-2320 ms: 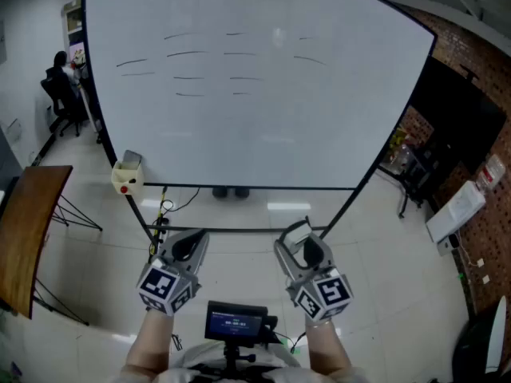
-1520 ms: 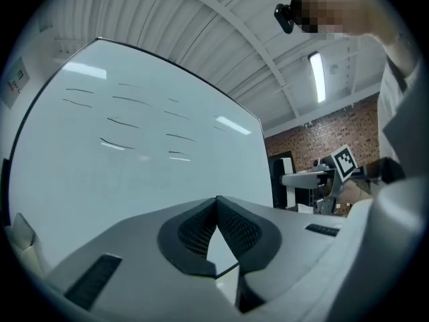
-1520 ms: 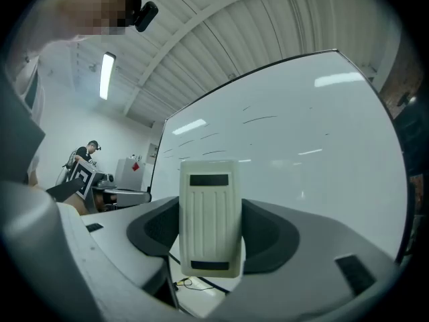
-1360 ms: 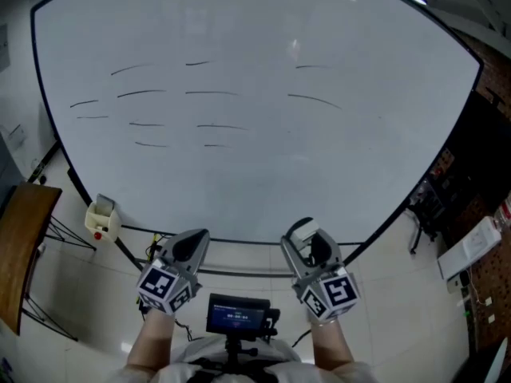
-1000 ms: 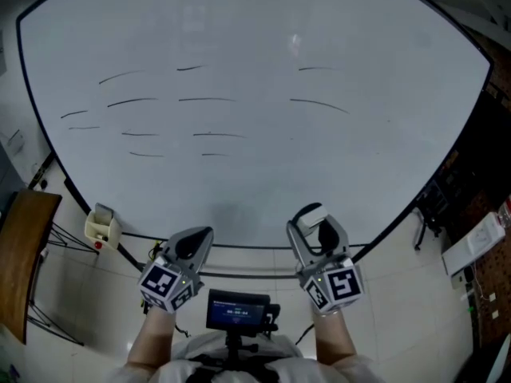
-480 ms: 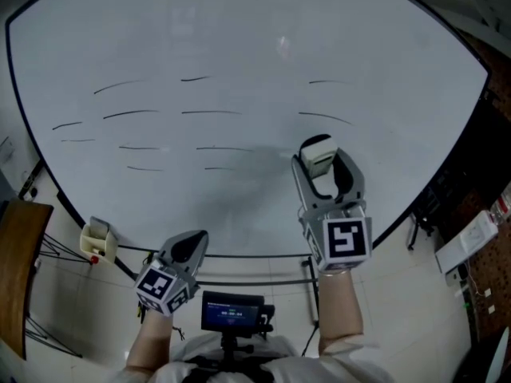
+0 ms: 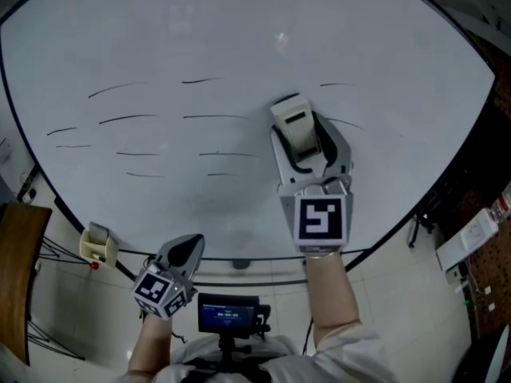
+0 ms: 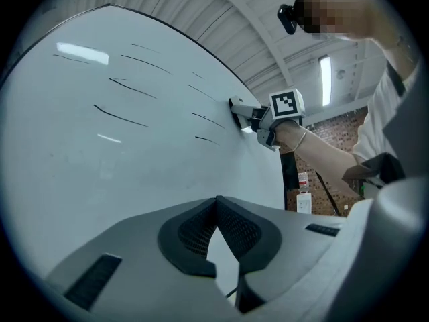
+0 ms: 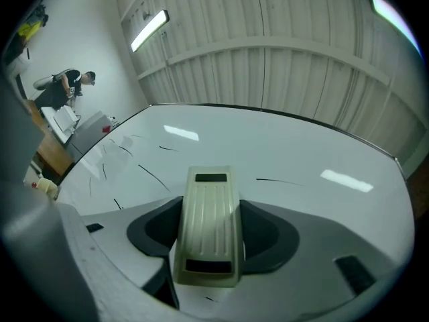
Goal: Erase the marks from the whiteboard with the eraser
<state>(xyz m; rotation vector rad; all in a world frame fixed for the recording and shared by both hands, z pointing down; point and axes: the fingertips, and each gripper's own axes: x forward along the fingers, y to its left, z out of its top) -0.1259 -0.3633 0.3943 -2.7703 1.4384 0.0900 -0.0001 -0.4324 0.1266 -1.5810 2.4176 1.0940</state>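
Hidden: my right gripper (image 7: 299, 138) is covering part of one stroke on the whiteboard (image 7: 200, 38). The board's top edge is running out of the head view, and the eraser's wiping face is turned away from every camera.
Hard to make out: the eraser's far end is looking pressed against the board in the left gripper view, though I am not seeing the contact itself.
Count: I am counting one whiteboard, one eraser (image 9: 209, 213), two grippers and about a dozen short dark marks (image 7: 128, 119) — most of them lying left of the eraser, two at its right.
Right fingers: they are pinching the cream eraser by its long sides, and it is pointing straight out between them at the board's middle-right.
Left fingers: my left gripper (image 7: 184, 249) is hanging low below the board's bottom edge — fingers pressed together, nothing between them.
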